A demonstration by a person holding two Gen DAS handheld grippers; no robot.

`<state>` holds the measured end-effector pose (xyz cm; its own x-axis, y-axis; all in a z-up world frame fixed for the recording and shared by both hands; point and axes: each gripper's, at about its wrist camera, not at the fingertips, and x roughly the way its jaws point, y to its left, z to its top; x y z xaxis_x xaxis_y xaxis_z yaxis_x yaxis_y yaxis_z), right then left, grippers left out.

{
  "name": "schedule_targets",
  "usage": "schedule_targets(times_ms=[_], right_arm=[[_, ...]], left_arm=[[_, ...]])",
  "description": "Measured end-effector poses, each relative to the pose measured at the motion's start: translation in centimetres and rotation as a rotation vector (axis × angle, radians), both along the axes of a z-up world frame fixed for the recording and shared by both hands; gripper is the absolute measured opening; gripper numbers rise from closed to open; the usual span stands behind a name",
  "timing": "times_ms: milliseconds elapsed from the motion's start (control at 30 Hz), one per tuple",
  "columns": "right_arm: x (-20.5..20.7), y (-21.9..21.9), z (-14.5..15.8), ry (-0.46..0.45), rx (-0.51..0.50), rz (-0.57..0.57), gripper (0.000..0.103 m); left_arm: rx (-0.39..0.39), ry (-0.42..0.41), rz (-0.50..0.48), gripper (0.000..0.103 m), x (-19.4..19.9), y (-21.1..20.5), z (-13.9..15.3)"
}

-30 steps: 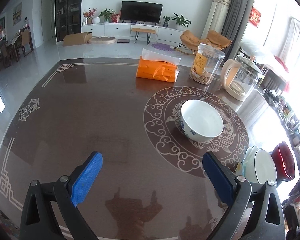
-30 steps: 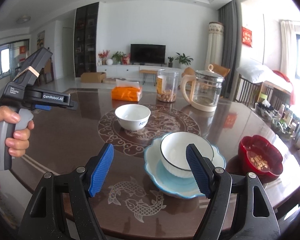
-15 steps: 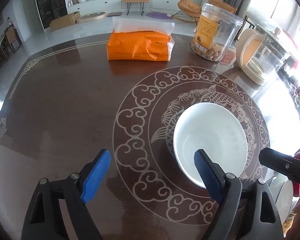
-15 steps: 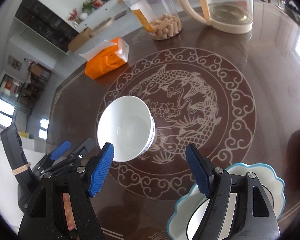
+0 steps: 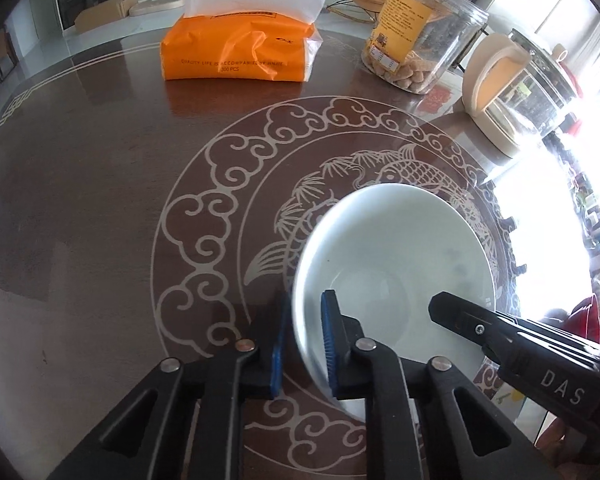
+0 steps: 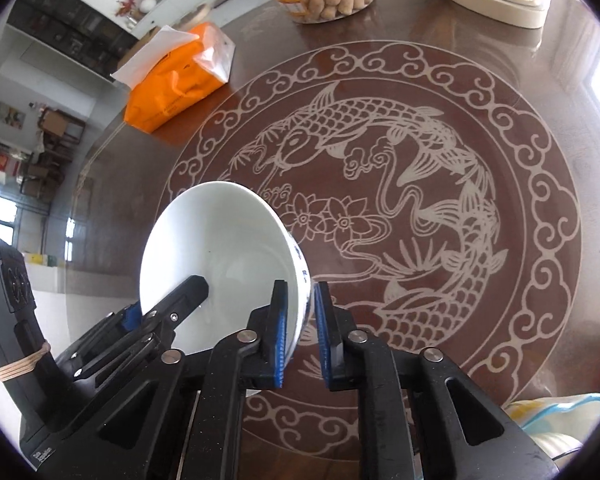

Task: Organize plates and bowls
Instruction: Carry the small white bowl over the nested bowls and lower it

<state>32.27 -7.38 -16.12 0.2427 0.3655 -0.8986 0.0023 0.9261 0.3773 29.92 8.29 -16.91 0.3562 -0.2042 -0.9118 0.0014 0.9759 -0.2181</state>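
Bowl (image 5: pixel 396 264) white, on counter (image 5: pixel 80 200) atop carved fish medallion. Left gripper (image 5: pixel 303 338) fingers just closed, pinching bowl's near rim. Right gripper (image 6: pixel 300 332) fingers just closed too, clamped on opposite rim, one pad inside, one outside. Tissue pack (image 5: pixel 236 48), snack jar (image 5: pixel 420 28), kettle (image 5: pixel 512 92) behind. Blue-rimmed plate (image 6: pixel 556 412) at right edge.

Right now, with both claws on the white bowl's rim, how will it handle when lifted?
The white bowl looks like glazed ceramic: probably rigid, breakable, and slick against the pads. The left claw and right claw grip opposite rim edges, so uneven lifting could tilt it.
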Motion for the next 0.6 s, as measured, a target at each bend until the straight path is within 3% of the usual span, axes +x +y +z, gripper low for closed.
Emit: schedule_targets(times_ms=[100, 300, 467, 600], right_arm=[[-0.7, 0.4, 0.7, -0.021, -0.020, 0.020, 0.014], [-3.7, -1.1, 4.0, -0.074, 0.055, 0.009, 0.014], [-7.9, -3.9, 8.6, -0.145, 0.081, -0.027, 0.014], [-11.5, -7.5, 11.1, -0.174, 0.083, -0.080, 0.014]], left_arm=[[0.025, -0.035, -0.012, 0.014, -0.8, -0.4, 1.3], [0.008, -0.107, -0.070, 0.014, -4.1, -1.4, 6.5], [0.014, -0.179, -0.165, 0.014, -8.4, -4.7, 11.0], [0.020, -0.198, -0.255, 0.014, -11.2, -8.6, 12.3]])
